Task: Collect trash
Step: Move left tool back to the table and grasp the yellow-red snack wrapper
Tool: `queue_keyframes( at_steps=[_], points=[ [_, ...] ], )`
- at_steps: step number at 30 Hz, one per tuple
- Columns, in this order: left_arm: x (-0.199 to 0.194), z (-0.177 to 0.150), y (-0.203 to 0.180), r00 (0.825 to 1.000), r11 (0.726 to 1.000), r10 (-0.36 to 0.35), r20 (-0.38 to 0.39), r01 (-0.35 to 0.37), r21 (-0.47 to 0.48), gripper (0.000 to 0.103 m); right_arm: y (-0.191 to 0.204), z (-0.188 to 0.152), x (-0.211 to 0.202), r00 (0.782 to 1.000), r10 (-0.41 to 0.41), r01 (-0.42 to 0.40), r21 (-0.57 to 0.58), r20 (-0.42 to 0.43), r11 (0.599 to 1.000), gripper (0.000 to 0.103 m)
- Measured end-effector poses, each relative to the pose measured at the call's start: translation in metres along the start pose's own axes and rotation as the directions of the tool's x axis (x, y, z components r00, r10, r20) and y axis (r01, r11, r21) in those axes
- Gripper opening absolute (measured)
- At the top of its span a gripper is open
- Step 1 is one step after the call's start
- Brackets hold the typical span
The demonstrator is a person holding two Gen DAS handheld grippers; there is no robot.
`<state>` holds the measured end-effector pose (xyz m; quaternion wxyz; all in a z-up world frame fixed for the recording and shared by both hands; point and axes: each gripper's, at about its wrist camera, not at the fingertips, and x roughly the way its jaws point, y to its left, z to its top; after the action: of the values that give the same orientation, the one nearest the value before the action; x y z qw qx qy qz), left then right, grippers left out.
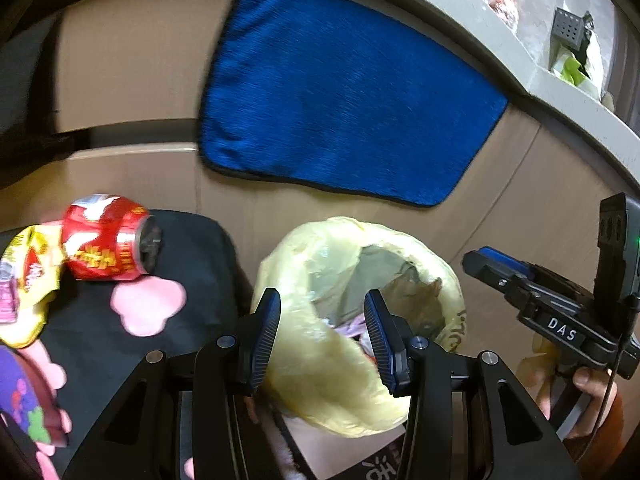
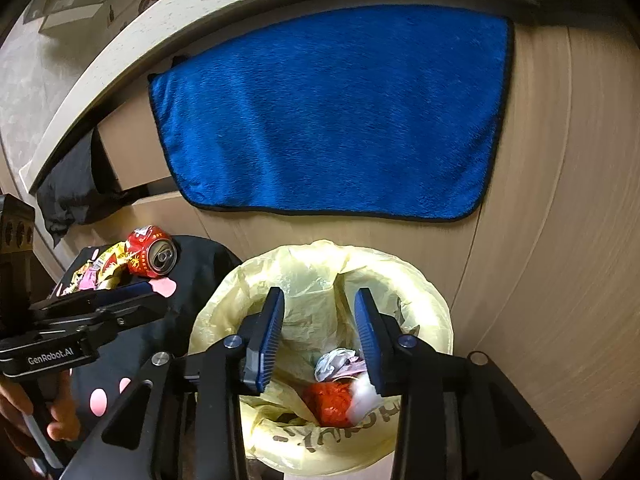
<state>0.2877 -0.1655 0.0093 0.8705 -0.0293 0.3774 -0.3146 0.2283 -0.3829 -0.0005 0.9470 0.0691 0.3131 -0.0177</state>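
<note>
- Blue plush towel (image 2: 332, 116), rectangular with a dark stitched edge, draped flat over pale wood-grain panelling (image 2: 560, 200).
- Round bin lined with a thin, crinkly yellow plastic bag (image 2: 420, 276), mouth wide open; inside, a crumpled red wrapper (image 2: 330, 400), a wad of white paper (image 2: 336, 362) and a scrap of pale pink.
- Black fabric (image 2: 200, 272) with pink paw shapes, spread to the left of the bin.
- Dented red drink can (image 2: 154, 254) on its side on that fabric, metal top toward the bin, touching a glossy yellow snack wrapper (image 2: 110, 262).
- Right gripper (image 2: 320, 336) above the bag's mouth, ribbed blue pads parted, nothing between them.
- Left gripper (image 1: 322, 334) over the bag's near rim, jaws apart and empty, the yellow film showing between them; contact with the pads unclear.
</note>
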Motion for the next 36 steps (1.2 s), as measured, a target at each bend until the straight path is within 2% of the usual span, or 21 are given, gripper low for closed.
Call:
queue_keyframes(
  at_steps=[6,14,20,24,27,32,36],
  points=[
    [-0.033,0.001,0.031,0.996,0.998,0.062,0.057,-0.06,-0.028,0.045,0.02,0.007,-0.012,1.0,-0.005,0.006,-0.023,0.029,1.0,0.037],
    [-0.091,-0.003,0.096,0.978,0.984,0.163,0.132,-0.152,-0.092,0.045,0.079,0.024,-0.028,0.992,0.073,-0.063,-0.097,0.102,0.993,0.037],
    [-0.132,-0.024,0.171,0.95,0.957,0.269,0.157,-0.245,-0.155,0.045,0.145,0.029,-0.016,0.986,0.147,-0.13,-0.2,0.075,0.971,0.037],
    [-0.151,-0.036,0.232,0.933,0.938,0.317,0.171,-0.282,-0.204,0.045,0.185,0.027,-0.001,0.982,0.186,-0.17,-0.259,0.04,0.951,0.037],
    [-0.153,-0.045,0.278,0.942,0.933,0.3,0.149,-0.257,-0.253,0.045,0.209,0.025,0.009,0.976,0.219,-0.206,-0.284,0.013,0.936,0.037],
    [-0.142,-0.05,0.349,0.955,0.902,0.282,0.09,-0.233,-0.363,0.045,0.231,0.019,0.033,0.965,0.258,-0.259,-0.267,-0.041,0.928,0.037],
    [-0.121,-0.045,0.39,0.95,0.882,0.309,0.04,-0.271,-0.385,0.045,0.24,0.01,0.049,0.963,0.254,-0.268,-0.27,-0.088,0.925,0.037]
  ],
)
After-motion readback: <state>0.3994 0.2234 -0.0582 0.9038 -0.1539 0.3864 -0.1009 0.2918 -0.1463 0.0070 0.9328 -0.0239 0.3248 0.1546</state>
